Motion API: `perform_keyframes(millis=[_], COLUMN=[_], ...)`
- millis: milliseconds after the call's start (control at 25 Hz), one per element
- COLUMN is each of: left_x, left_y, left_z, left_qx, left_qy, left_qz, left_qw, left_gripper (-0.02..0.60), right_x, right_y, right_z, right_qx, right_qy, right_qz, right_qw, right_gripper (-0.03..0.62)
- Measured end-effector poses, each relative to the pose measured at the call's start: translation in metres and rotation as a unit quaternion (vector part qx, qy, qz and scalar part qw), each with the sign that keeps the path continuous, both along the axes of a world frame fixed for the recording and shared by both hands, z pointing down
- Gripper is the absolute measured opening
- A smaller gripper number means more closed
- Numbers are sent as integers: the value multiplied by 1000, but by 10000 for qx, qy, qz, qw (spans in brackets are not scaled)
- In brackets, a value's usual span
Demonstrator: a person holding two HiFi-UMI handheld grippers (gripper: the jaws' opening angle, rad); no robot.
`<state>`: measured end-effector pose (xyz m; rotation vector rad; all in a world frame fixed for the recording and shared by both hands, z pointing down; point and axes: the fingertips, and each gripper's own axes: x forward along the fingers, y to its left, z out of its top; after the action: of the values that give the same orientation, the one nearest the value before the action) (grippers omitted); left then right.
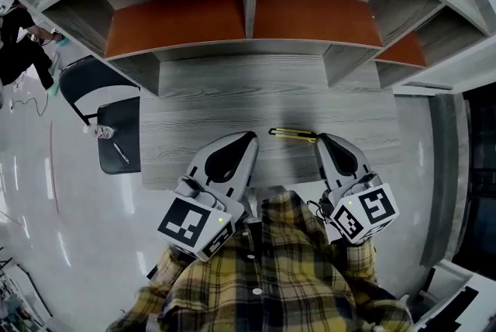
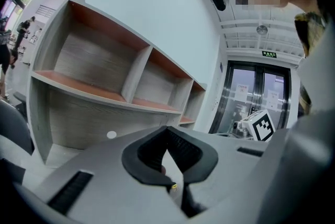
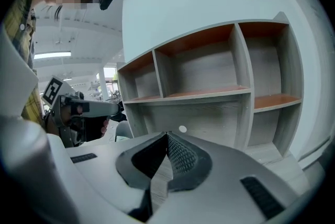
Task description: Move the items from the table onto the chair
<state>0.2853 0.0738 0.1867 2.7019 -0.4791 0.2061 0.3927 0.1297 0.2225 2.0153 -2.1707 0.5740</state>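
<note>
Yellow utility knife [image 1: 293, 134] is lying flat on the grey wood-grain table [image 1: 232, 102] in the head view. Its right end is sitting just beside the tip of the right gripper [image 1: 320, 138]; whether they are touching cannot be told. The left gripper [image 1: 252, 135] is pointing across the table further left, apart from the knife, with its fingers pressed together at the tip. The right gripper's fingers are likewise meeting at their tip and pinching nothing. A dark chair [image 1: 128, 121] is standing against the table's left edge, with a small plastic bottle [image 1: 105, 131] and a thin pen-like item [image 1: 120, 152] resting on its seat. An empty shelf unit [image 1: 248, 12] with orange boards is standing at the table's far side.

In the left gripper view, the left gripper [image 2: 167, 129] is showing its two dark pads closed tip to tip. The shelf unit [image 2: 104, 76] is rising ahead of it.

In the right gripper view, the right gripper [image 3: 167, 135] is holding its pads together at the tips. Bare table surface is showing through the gap below them.
</note>
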Motion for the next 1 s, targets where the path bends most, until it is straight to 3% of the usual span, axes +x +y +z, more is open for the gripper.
perform_keyframes(millis=[280,520,600,840,1000], left_x=[7,10,10,9,4], left_y=[-6,-9,-10,-10,-13], left_z=[-5,-7,-8,-3,-2], left_qx=[57,154,174,187,188], left_qy=[-17,-61,-71,-202,-302], left_qz=[-326,-573,-632,-830,-945], left_qw=[9995,9982,9978,9962,9949], left_gripper=[5,5,5,5,5], right_x=[7,8,9,13,17], right_y=[-13,-15,-15,-10,-6], right_z=[8,19,25,58,90], right_qx=[-92,-222,-306,-810,-1293], right_qy=[261,132,89,339,577], right_qz=[-478,-965,-1117,-1666,-1986], right_qw=[9985,9950,9932,9821,9698], right_gripper=[18,23,57,139,147])
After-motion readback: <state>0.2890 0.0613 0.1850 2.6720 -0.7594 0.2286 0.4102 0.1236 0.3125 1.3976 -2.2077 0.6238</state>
